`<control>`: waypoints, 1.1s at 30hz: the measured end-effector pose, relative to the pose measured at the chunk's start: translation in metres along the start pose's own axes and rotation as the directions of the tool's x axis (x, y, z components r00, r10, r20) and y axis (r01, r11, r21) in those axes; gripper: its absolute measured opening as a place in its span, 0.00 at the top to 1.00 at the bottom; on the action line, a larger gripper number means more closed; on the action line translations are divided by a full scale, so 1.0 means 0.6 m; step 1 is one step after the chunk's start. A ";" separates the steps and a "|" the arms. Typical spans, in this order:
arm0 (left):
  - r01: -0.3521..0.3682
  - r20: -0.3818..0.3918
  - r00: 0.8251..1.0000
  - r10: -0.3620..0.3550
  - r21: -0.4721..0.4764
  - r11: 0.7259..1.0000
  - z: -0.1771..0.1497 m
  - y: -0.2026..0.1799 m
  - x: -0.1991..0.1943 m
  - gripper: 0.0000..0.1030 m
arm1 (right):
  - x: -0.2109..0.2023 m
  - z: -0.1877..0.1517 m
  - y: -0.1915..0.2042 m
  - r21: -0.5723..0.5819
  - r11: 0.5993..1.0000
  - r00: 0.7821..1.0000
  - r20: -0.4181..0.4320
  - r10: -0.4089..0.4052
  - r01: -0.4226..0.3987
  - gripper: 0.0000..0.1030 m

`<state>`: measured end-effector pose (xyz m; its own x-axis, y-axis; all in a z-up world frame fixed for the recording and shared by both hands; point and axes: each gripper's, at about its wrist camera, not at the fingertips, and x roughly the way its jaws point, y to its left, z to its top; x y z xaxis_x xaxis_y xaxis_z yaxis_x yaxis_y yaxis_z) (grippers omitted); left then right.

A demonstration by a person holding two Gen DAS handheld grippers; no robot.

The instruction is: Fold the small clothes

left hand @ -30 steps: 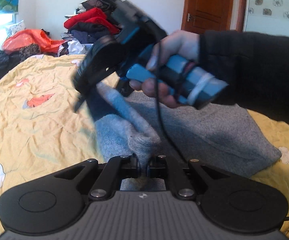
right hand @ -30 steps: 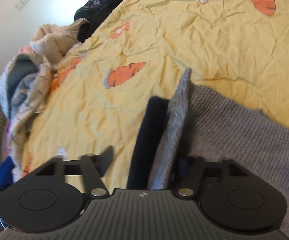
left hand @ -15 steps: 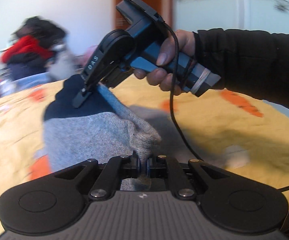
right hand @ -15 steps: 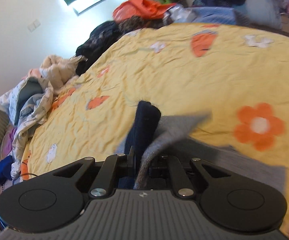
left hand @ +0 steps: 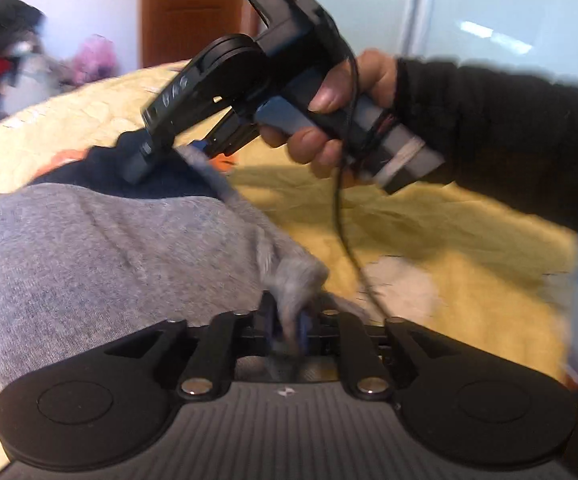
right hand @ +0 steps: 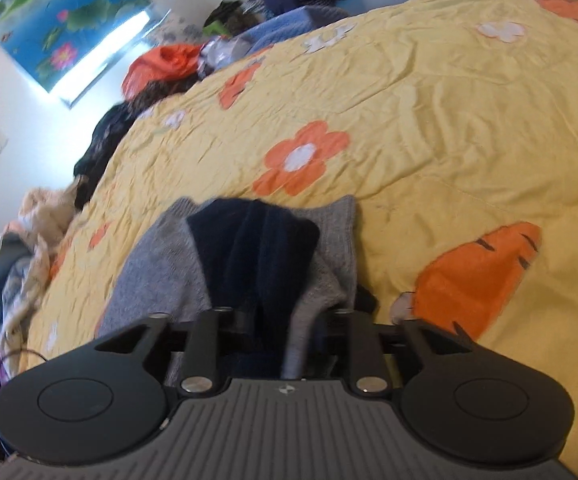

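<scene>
1. A grey sweater [left hand: 101, 256] with a dark navy band [right hand: 257, 248] lies on a bed, spread over a yellow bedspread [right hand: 449, 112] printed with orange flowers and carrots.
2. In the left wrist view the grey knit covers the lower left of the picture, its navy band at the far end; a bunched corner runs down toward the camera.
3. The left gripper [left hand: 289, 330] has that bunched grey corner between its fingers. Its jaws are opening, standing narrow, and blur hides whether the pads press the cloth.
4. The right gripper [right hand: 289, 328] stands over the navy end of the sweater. Its jaws are opening, moderately wide, with folds of navy and grey cloth in the gap, loose rather than pinched.
5. From the left wrist view, the right gripper's tip rests at the navy band, held by a hand [left hand: 337, 120] in a black sleeve [left hand: 501, 136], with a black cable hanging from the handle.
6. Heaps of clothes [right hand: 161, 64] lie along the far edge of the bed.
7. A flower picture [right hand: 61, 20] hangs on the white wall, and a brown door [left hand: 193, 12] stands beyond the bed.
</scene>
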<state>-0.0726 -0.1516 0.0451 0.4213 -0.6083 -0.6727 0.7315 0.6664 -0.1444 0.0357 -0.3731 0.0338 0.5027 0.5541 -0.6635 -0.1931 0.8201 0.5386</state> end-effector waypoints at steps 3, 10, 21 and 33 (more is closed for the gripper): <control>0.058 0.078 0.995 -0.055 -0.034 0.998 -0.011 0.042 -0.080 0.25 | -0.050 -0.014 -0.022 0.118 0.991 0.991 0.127 0.046 -0.061 0.22; -0.057 0.181 0.965 0.191 -0.566 0.822 -0.043 0.277 -0.134 0.03 | -0.062 -0.070 -0.043 0.173 0.984 0.992 0.124 0.029 -0.050 0.15; -0.014 0.073 0.993 0.089 -0.693 0.721 -0.003 0.379 0.032 0.62 | 0.021 -0.060 0.005 0.167 0.985 0.997 0.072 0.033 -0.045 0.60; -0.190 0.045 0.963 0.266 -0.589 0.786 0.032 0.426 -0.090 0.71 | 0.075 -0.021 0.115 0.110 0.982 0.978 0.161 0.133 -0.152 0.67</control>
<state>0.1018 0.0430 0.0583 0.6242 -0.4277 -0.6538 0.1793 0.8929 -0.4130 0.0345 -0.2898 0.0344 0.6018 0.6283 -0.4931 -0.1737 0.7056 0.6870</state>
